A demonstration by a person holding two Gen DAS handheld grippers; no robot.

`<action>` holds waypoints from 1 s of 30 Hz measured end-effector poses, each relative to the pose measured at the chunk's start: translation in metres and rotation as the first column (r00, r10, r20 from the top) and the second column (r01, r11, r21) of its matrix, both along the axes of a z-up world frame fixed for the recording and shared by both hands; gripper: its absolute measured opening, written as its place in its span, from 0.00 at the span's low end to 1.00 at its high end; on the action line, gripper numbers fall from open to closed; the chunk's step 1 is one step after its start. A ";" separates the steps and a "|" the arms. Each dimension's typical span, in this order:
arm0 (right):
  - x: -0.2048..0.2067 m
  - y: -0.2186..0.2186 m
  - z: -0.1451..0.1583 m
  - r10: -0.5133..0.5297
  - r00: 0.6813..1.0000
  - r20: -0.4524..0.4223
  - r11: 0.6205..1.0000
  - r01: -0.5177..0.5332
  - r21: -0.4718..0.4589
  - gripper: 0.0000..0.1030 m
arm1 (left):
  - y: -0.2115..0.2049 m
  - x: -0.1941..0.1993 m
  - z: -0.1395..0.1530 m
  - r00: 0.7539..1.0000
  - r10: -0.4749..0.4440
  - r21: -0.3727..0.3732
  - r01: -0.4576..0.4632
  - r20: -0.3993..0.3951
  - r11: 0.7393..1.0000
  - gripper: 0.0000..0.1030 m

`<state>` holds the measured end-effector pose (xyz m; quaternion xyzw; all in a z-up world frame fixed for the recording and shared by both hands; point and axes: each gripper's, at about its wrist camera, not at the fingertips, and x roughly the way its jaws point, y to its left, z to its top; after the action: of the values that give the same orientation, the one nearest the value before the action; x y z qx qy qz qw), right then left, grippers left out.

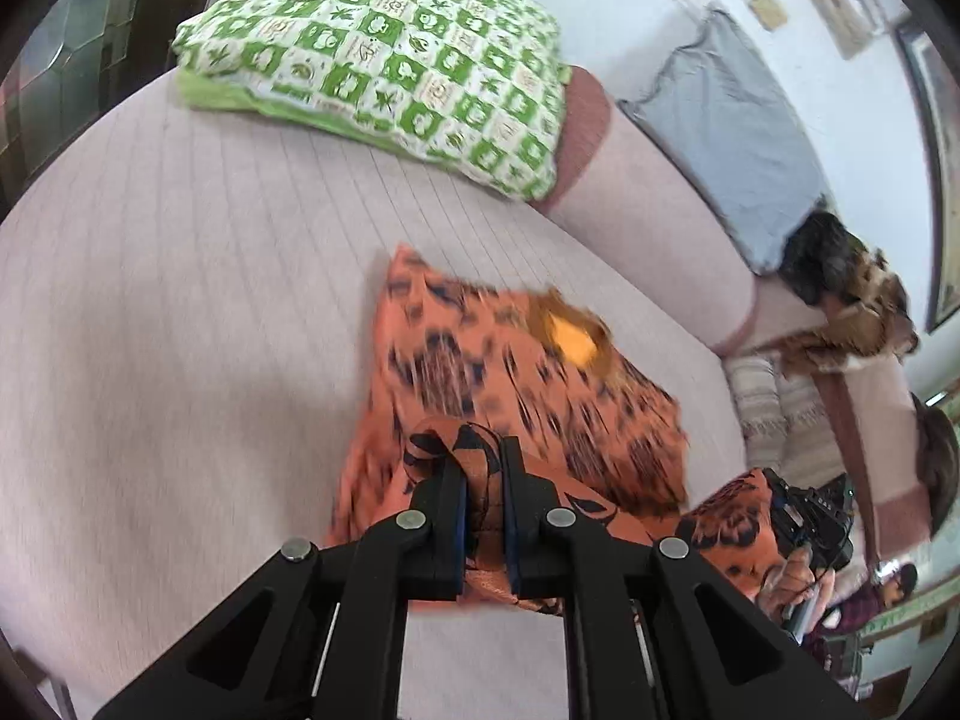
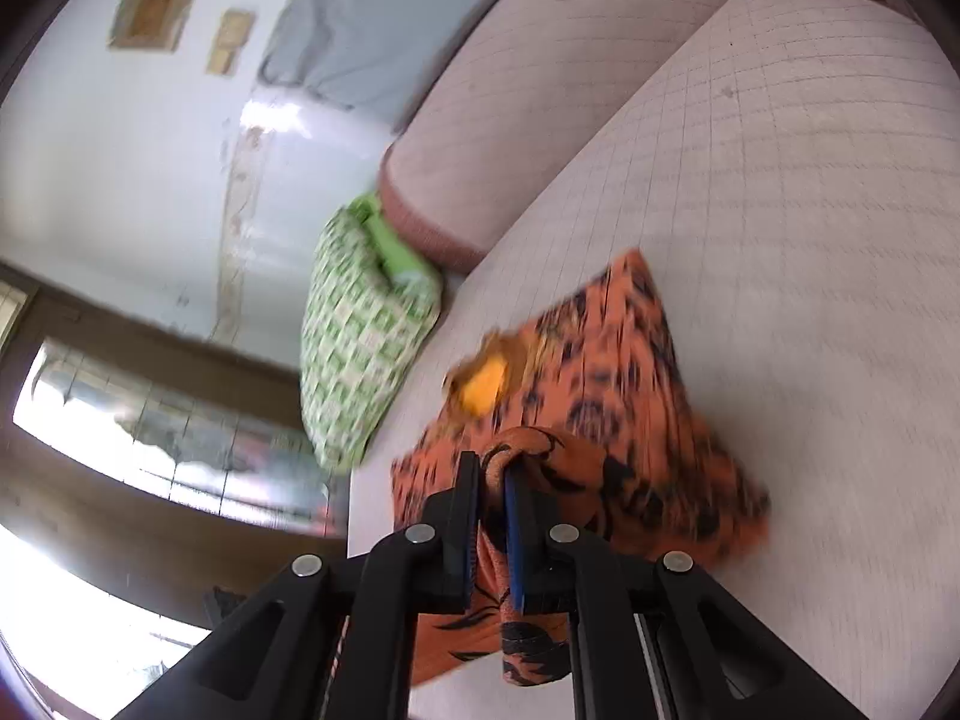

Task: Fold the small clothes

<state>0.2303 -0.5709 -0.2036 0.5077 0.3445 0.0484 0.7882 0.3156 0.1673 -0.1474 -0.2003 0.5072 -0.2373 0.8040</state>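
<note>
Here the left gripper (image 1: 483,468) is pinching a bunched fold of the orange garment (image 1: 516,378), its two black fingers (image 1: 447,516) pressing tight on the cloth with a twist of fabric poking up between them. Likewise, the right gripper (image 2: 493,480) is clamping another gathered edge of the same orange garment (image 2: 606,396), the blue-lined pads squeezing the fabric and a tail of it hanging below the jaws. The garment, orange with dark blotchy print and a yellow patch (image 1: 573,339) near its far edge, is lying on the pale pink striped sofa seat (image 1: 180,312), its near edge raised in both grips while the rest is sloping down onto the cushion. Seen from the left wrist, its long axis is running from the grippers away toward the sofa back, one corner pointing up toward the green-and-white checked pillow (image 1: 390,60). Much of the cloth is blurred. A grey cushion (image 1: 726,138) is leaning on the backrest, well apart from the garment.
</note>
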 end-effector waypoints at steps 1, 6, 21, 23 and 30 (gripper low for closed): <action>0.014 -0.007 -0.007 -0.019 1.000 -0.010 1.000 0.019 0.007 0.08 | -0.006 0.021 -0.007 1.000 0.016 0.014 -0.016 -0.007 1.000 0.09; 0.080 -0.036 -0.061 -0.108 0.992 -0.069 0.993 0.111 0.043 0.12 | -0.027 0.096 -0.055 0.996 0.072 0.047 -0.069 -0.057 0.997 0.09; 0.080 -0.067 -0.046 -0.227 0.966 0.119 0.974 0.225 0.035 0.72 | 0.002 0.054 -0.036 0.917 0.362 -0.172 -0.334 0.170 0.927 0.53; 0.082 -0.038 -0.028 -0.119 0.989 0.091 0.988 0.127 -0.087 0.63 | -0.008 0.026 -0.021 0.910 0.357 -0.125 -0.337 0.210 0.933 0.55; 0.090 0.100 -0.042 0.251 0.956 -0.150 0.899 -0.288 -0.331 0.50 | -0.100 -0.032 -0.068 0.978 0.138 0.078 -0.152 0.157 0.985 0.62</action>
<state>0.3200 -0.4710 -0.2458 0.3090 0.4550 0.0687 0.8323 0.2836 0.0678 -0.2153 -0.1818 0.4390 -0.1695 0.8634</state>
